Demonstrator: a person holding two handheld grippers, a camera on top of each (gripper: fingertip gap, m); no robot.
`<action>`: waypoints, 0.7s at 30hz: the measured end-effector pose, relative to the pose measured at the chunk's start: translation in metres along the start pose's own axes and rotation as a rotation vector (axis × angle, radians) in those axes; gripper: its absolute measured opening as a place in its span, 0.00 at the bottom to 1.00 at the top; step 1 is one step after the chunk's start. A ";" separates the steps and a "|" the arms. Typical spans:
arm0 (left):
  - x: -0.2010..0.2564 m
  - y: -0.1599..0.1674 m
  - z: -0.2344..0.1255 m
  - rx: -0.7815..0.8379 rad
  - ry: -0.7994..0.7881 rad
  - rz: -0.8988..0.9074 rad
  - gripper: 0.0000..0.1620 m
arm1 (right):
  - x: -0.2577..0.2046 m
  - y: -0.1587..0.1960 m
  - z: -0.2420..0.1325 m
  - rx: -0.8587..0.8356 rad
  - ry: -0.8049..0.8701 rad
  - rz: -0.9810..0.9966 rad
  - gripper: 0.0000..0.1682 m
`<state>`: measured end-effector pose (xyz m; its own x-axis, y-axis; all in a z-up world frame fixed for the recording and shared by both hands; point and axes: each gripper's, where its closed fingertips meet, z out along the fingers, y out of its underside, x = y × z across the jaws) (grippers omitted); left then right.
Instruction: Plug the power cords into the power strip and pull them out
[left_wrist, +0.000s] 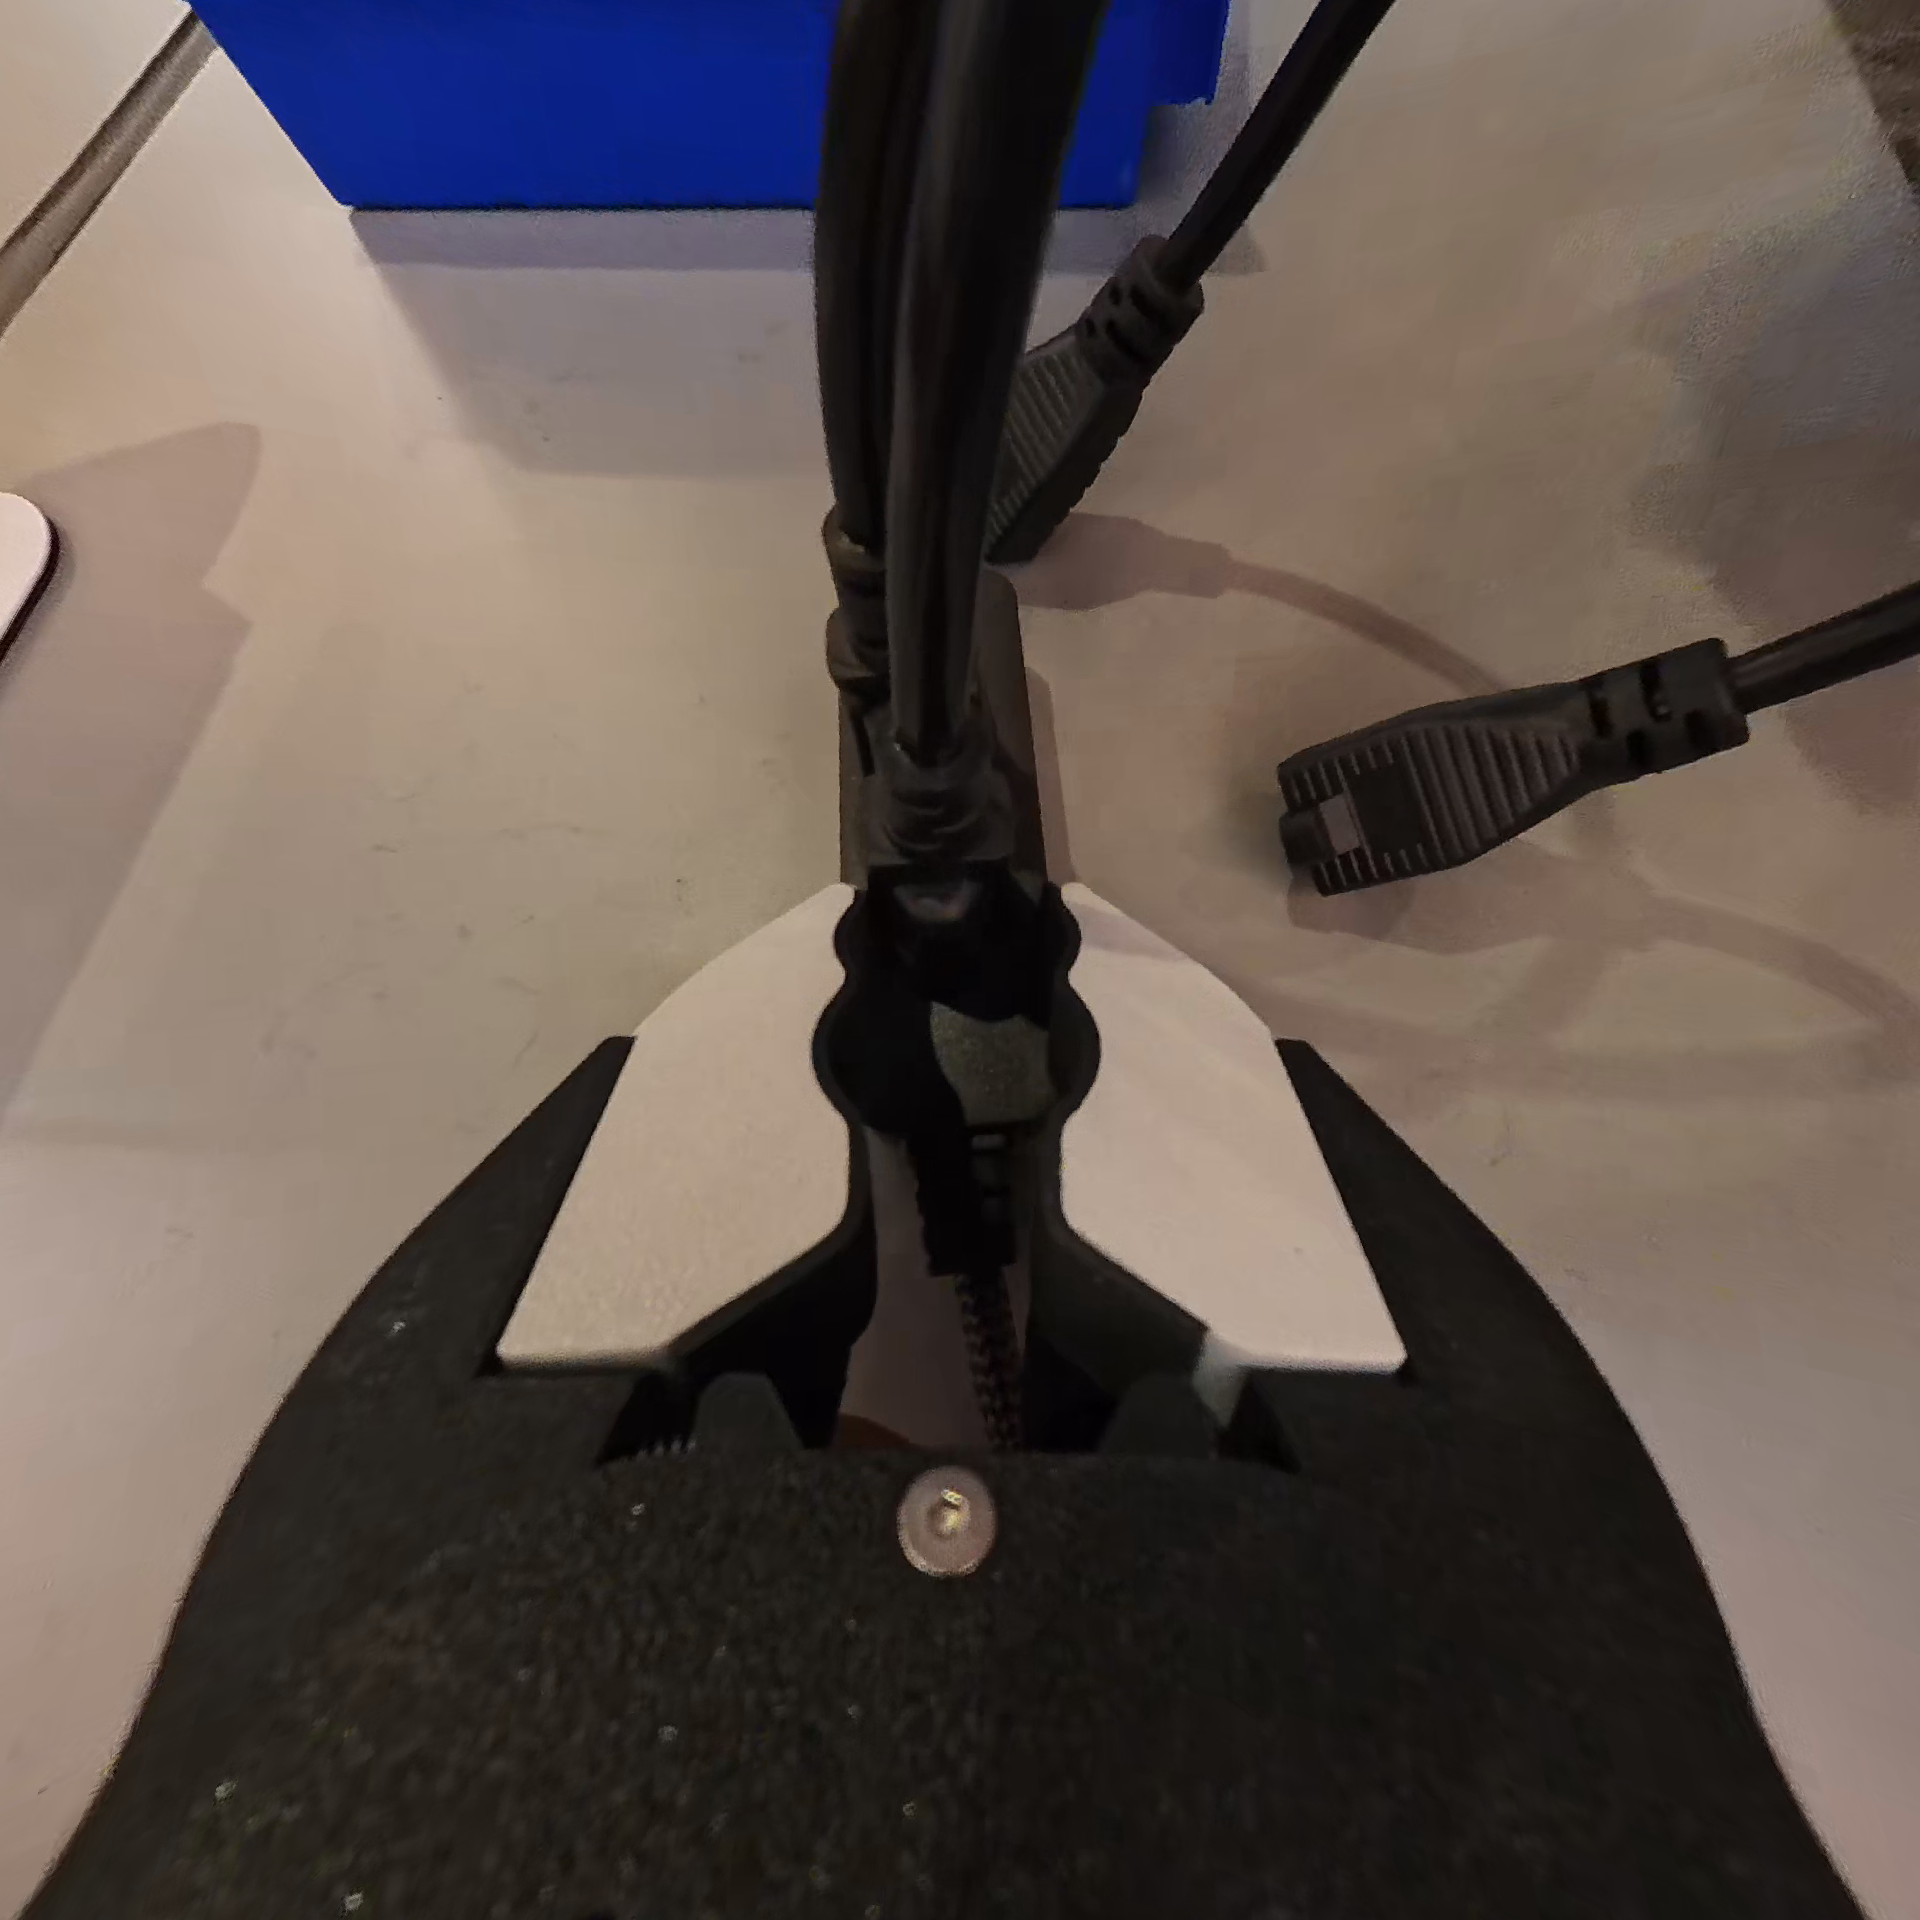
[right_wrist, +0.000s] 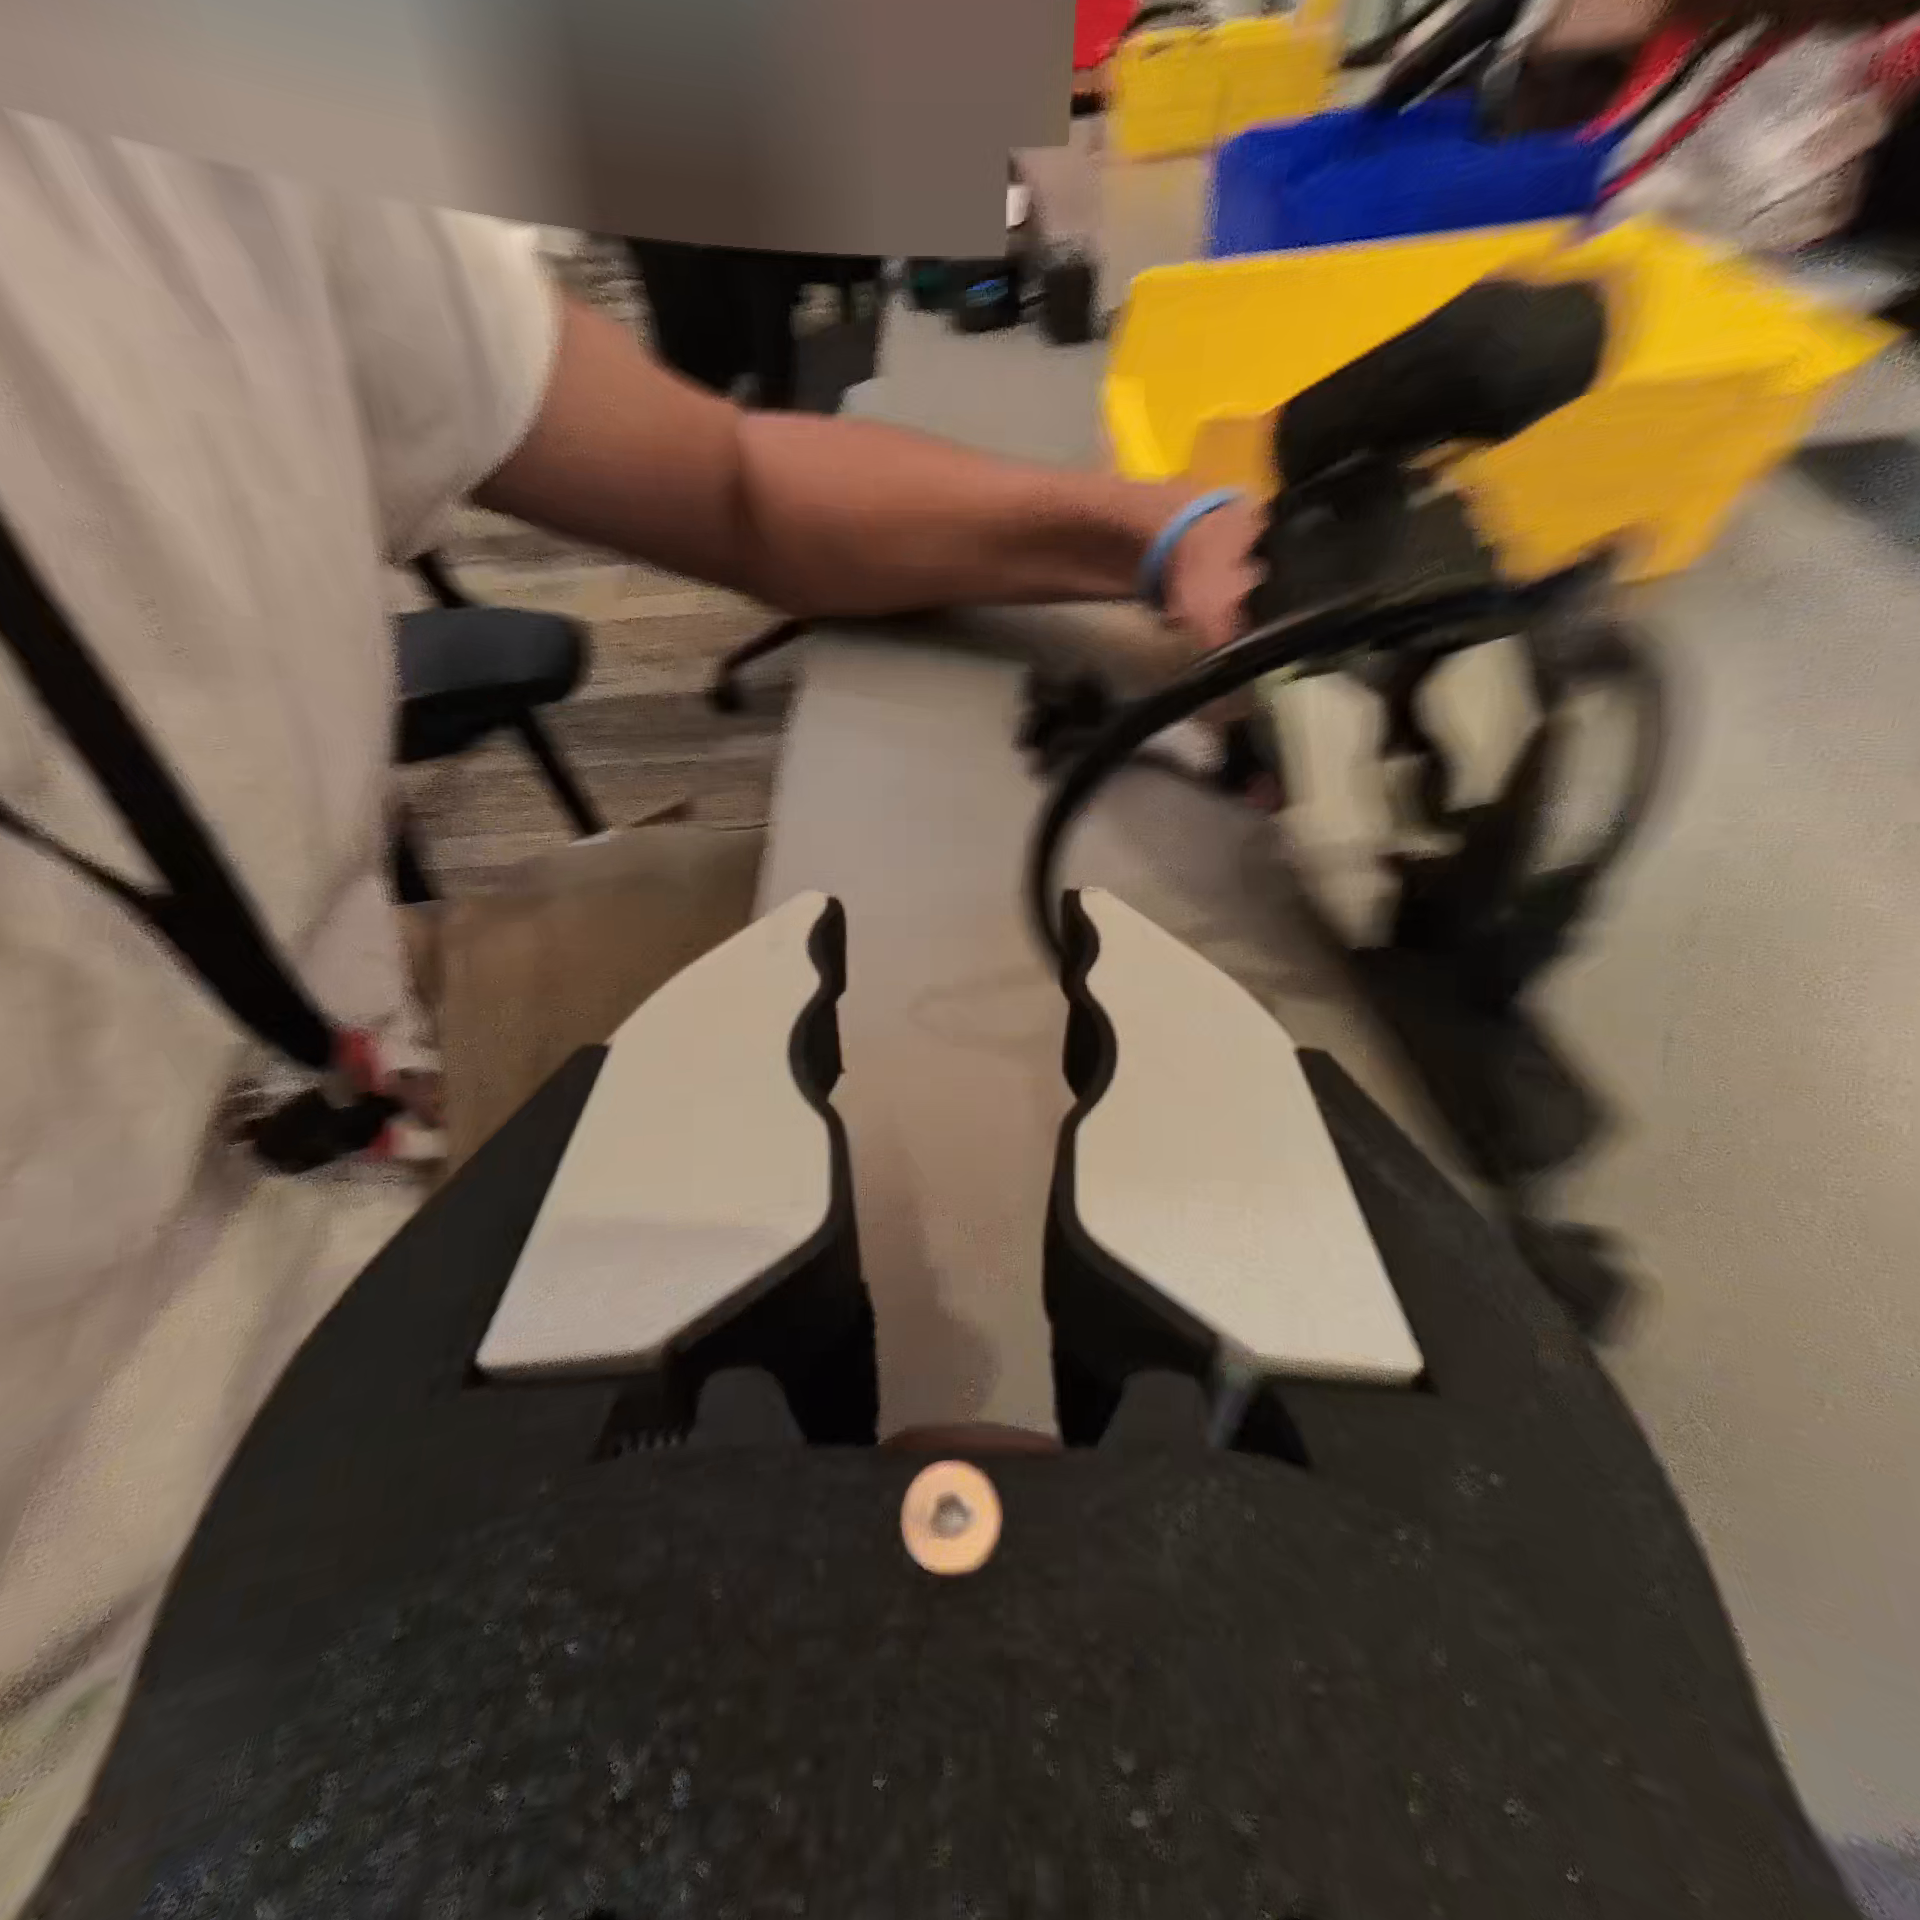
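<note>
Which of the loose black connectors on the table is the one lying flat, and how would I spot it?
Start at the blue bin at the table's far edge, then come right of the left gripper's cord bundle. The flat connector lies nearer, ribbed side up; the other connector stands tilted on its tip.

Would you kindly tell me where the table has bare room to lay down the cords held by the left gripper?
Bare grey table lies left of the left gripper, below the blue bin. The right is crowded: two black ribbed connectors lie there.
</note>
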<state>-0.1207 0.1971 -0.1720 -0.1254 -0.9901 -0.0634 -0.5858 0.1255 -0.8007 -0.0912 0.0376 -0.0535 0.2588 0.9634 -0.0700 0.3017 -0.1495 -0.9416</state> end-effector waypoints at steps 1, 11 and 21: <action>0.000 0.000 0.000 0.007 0.001 -0.005 0.19 | 0.021 -0.016 -0.015 0.012 0.076 -0.036 0.23; -0.001 0.000 0.001 0.012 -0.013 -0.004 0.19 | 0.183 0.030 0.008 -0.728 0.140 -0.157 0.27; -0.002 0.000 0.001 0.012 -0.011 -0.006 0.19 | 0.164 0.072 0.073 -0.752 -0.117 -0.151 0.20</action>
<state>-0.1197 0.1986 -0.1724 -0.1133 -0.9914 -0.0653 -0.5771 0.1192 -0.8079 -0.0944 0.2008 -0.1566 0.0799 0.9963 -0.0325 0.8784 -0.0857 -0.4701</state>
